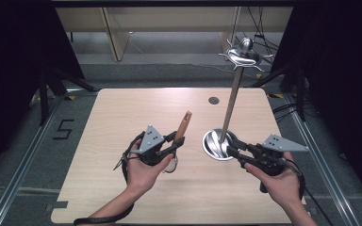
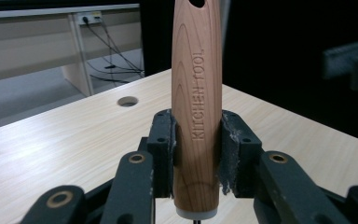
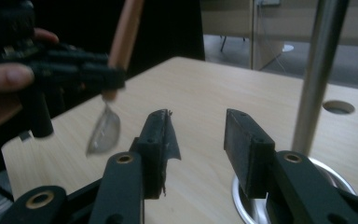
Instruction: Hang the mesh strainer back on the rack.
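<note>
While clamped upright: wooden handle between left tongs.

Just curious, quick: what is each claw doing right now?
Left claw: closed on the wooden-handled kitchen tool.
Right claw: open, holding nothing, beside the metal stand.

You work at a pale rectangular wooden tabletop with a small round dark hole near its far edge, right of the middle. Around it lies grey carpeted floor; on your left a black taped figure 5 marks it beside a metal floor rail. Black curtains close both sides. Far off stand light wooden furniture panels, and to their right, loose black cables.
</note>
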